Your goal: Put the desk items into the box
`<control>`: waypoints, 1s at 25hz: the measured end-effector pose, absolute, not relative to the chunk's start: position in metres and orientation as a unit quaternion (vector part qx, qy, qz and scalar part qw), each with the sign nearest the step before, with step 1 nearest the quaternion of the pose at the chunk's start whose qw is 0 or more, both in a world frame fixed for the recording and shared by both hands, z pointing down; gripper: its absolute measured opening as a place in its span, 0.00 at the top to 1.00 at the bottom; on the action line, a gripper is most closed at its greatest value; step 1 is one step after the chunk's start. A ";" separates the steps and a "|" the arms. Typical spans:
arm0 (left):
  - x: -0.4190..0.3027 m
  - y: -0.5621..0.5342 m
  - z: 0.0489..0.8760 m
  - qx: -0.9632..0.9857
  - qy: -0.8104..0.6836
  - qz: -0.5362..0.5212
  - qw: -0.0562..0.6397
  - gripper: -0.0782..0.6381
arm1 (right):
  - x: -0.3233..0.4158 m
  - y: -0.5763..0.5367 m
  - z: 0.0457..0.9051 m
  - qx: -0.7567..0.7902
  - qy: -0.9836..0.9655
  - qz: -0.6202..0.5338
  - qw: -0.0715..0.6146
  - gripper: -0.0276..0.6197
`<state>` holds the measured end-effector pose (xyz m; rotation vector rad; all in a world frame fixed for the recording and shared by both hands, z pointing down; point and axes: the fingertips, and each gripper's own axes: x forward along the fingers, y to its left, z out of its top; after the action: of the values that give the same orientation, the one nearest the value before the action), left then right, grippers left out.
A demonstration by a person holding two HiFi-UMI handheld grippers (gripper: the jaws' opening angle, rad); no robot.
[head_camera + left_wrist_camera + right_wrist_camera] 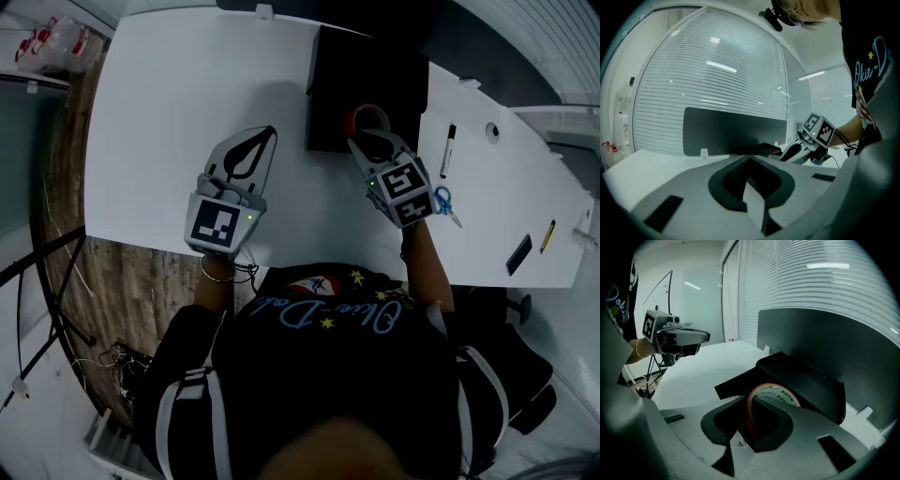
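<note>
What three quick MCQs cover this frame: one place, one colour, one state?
1. Where is the tape roll? A in the right gripper, at the box; B lying on the desk; C in the left gripper.
2. Scissors handle colour? A red; B blue; C yellow.
3. Left gripper state? A shut on the roll; B wide open; C shut, empty.
Answers: 1 A, its jaws clamp the roll by the box's near wall. 2 B, blue loops show in the head view. 3 C, its tips meet with nothing between.
</note>
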<state>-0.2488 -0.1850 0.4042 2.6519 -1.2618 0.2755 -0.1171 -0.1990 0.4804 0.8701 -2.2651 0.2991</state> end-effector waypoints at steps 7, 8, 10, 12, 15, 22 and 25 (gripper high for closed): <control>-0.249 -0.184 0.405 0.896 -0.423 0.094 0.096 0.89 | -0.118 -0.199 0.488 0.330 -0.866 0.115 0.357 0.88; -0.249 -0.183 0.405 0.896 -0.422 0.094 0.096 0.89 | -0.117 -0.199 0.489 0.328 -0.864 0.107 0.367 0.88; -0.249 -0.183 0.406 0.897 -0.421 0.094 0.097 0.89 | -0.117 -0.200 0.493 0.326 -0.859 0.096 0.384 0.88; -0.249 -0.183 0.406 0.897 -0.420 0.094 0.097 0.89 | -0.118 -0.200 0.498 0.323 -0.859 0.094 0.386 0.88; -0.249 -0.182 0.405 0.897 -0.420 0.093 0.098 0.89 | -0.118 -0.201 0.501 0.320 -0.861 0.094 0.385 0.88; -0.251 -0.182 0.407 0.896 -0.421 0.094 0.100 0.89 | -0.119 -0.200 0.507 0.313 -0.856 0.094 0.401 0.88; -0.252 -0.182 0.406 0.897 -0.421 0.095 0.099 0.89 | -0.119 -0.200 0.508 0.310 -0.856 0.091 0.404 0.88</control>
<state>-0.2518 -0.1821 0.4064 2.6511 -1.2456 0.2802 -0.1188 -0.2002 0.5084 0.7815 -2.1607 0.2296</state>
